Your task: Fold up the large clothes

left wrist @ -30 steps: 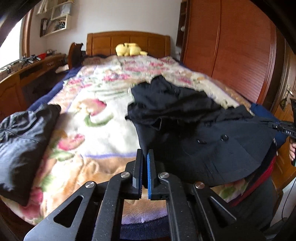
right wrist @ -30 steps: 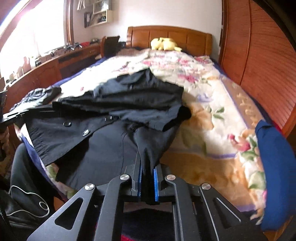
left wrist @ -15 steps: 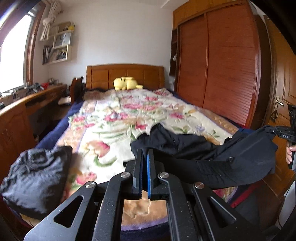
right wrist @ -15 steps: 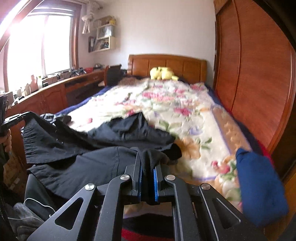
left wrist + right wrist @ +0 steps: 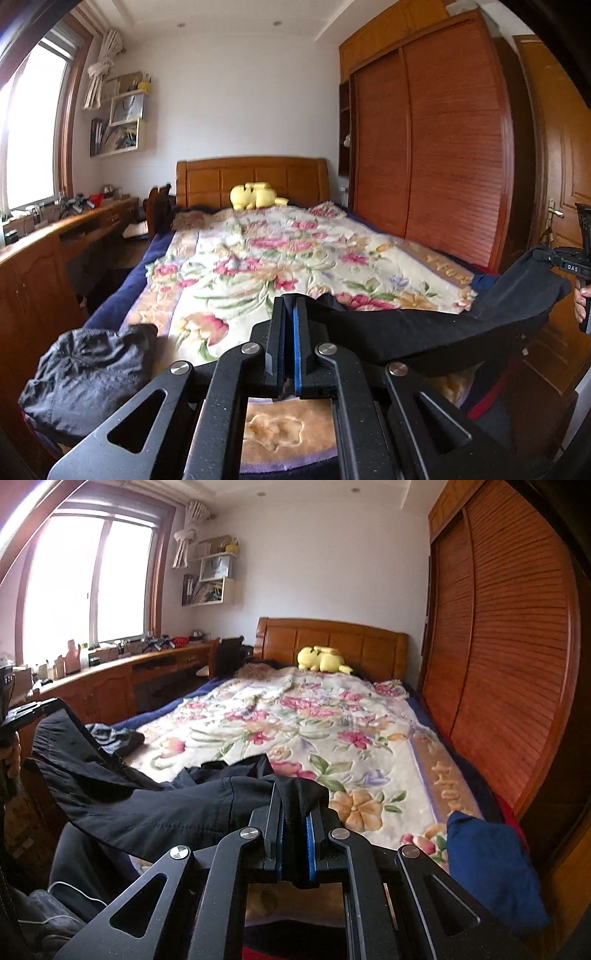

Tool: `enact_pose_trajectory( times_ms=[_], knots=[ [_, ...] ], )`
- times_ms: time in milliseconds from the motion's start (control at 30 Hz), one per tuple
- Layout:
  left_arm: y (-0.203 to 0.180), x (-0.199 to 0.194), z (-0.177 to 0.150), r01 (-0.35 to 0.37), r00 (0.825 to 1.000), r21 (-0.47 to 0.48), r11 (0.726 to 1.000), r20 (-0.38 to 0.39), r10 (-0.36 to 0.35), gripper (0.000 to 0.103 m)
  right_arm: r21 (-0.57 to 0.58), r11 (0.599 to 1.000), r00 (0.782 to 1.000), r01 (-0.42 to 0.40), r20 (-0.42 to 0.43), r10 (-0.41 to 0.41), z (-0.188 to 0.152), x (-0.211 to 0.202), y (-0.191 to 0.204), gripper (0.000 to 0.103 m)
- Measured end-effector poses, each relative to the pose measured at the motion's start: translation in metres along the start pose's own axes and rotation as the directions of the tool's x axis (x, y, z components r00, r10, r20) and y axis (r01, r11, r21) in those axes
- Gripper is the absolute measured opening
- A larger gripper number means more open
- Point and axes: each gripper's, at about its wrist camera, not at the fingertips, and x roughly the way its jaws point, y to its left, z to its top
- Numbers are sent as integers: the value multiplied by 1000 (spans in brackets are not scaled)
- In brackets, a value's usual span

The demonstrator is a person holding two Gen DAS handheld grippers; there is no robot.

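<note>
Bed: wide wooden-framed bed under a cream floral fleece blanket point(image 5: 236, 273); the folding surface, its near half mostly bare.
Garment: large black woven coat point(image 5: 177, 805), stretched in the air between the two grippers above the foot of the bed; part of it trails on the blanket near the middle, the rest sags off the near edge.
Other cloth: crumpled dark grey garment point(image 5: 85, 373) at the bed's near left corner; blue folded cloth point(image 5: 491, 867) at the near right corner. Both lie well apart from the coat's likely landing zone.
Left gripper point(image 5: 289, 343): fingers pressed together on a thin edge of the black coat.
Right gripper point(image 5: 294, 834): fingers clamped on a thicker bunch of the same coat.
Step in hand (judgement): lift and spread before laying flat.
Doing it well: keep both grips level and the span taut so the sag drops out; carry the coat forward over bare blanket; lower the far hem first, then the held edge, without slackening either grip early.
</note>
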Motion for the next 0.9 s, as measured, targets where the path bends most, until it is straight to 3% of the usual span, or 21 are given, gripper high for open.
enact_pose_trajectory(
  times_ms=[300, 533, 900],
  knots=[
    [27, 117, -27, -68, 985, -28, 997, -160, 63, 4, 28, 1000, 993, 7, -118, -4, -3, 123, -13, 9],
    [35, 199, -27, -89, 971, -29, 996, -224, 80, 4, 12, 998, 975, 57, -217, -53, 10, 228, -17, 9],
    [37, 288, 21, -131, 959, 34, 991, -248, 136, 4, 47, 990, 958, 130, -265, -113, 62, 321, -30, 9]
  ],
)
